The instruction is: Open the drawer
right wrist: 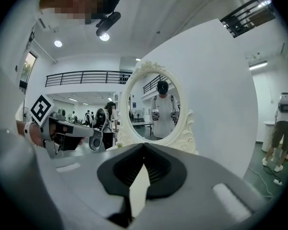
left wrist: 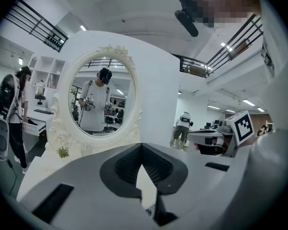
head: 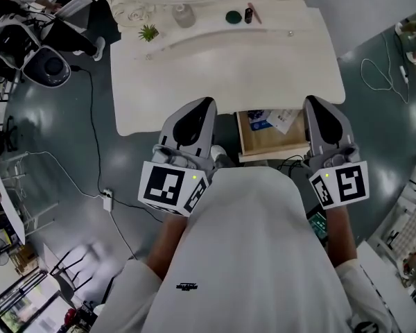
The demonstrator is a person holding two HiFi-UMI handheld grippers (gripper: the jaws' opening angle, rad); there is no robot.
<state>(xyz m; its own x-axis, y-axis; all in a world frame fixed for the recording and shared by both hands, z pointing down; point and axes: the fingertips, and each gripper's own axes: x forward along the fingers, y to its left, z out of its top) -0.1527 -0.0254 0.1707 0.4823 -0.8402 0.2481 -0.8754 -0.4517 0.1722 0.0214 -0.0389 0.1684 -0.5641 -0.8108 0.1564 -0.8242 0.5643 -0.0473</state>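
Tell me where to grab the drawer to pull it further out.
On the drawer, pinch the front board's top edge, from above on the person's side. It already sticks out from under the table, open-topped; no handle shows. The right tongs hang nearest, shut.

The left forearm [head: 168, 245] and right forearm [head: 340, 238] reach forward side by side. The left gripper [head: 205, 104] and right gripper [head: 312, 103] point ahead, jaws closed together on nothing.
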